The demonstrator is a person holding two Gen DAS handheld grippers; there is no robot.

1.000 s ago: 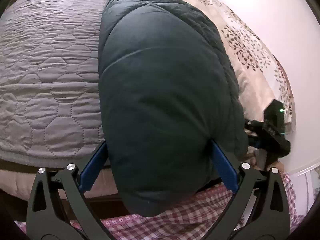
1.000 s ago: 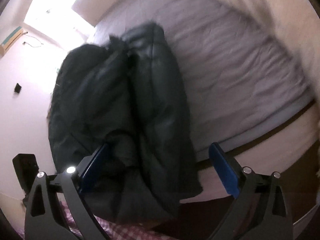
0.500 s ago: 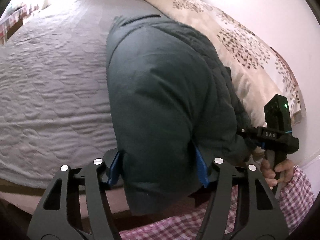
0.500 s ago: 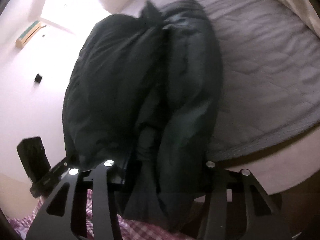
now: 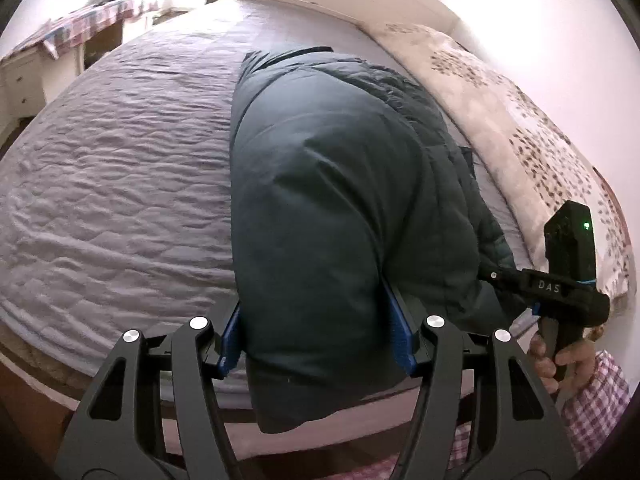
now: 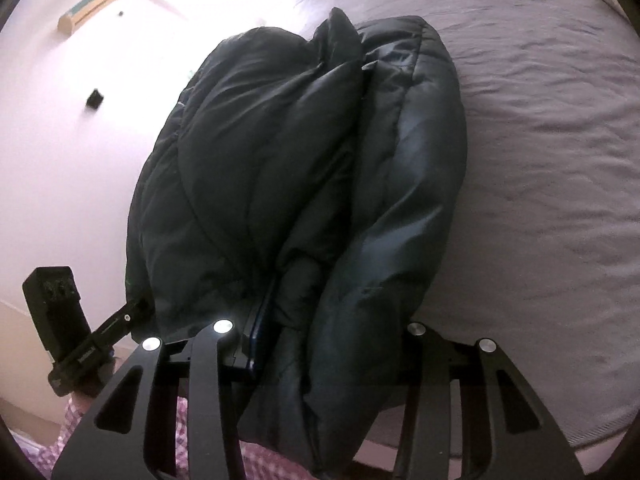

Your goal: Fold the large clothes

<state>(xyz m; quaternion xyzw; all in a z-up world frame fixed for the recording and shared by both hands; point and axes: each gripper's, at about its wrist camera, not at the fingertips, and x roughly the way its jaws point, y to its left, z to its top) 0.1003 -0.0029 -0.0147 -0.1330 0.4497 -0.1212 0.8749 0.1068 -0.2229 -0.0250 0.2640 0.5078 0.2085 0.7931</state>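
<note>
Where the near edge of the bed (image 5: 120,184) meets the two cameras, the left gripper (image 5: 316,340) is clamped on the hanging end of a dark puffer jacket (image 5: 344,200), its blue pads (image 5: 398,334) pressed into the padding. The right gripper (image 6: 332,344) pinches a bunched fold of the same jacket (image 6: 304,184). The jacket lies folded lengthwise from the near edge toward the far side. Beyond it, a leaf-print duvet (image 5: 520,120) runs along the bed's right edge by the wall.

Dark teal jacket (image 5: 328,200), lilac-grey quilted bedspread (image 5: 120,168), cream leaf-print duvet (image 5: 520,128), blue-padded black tongs (image 5: 316,340)
</note>
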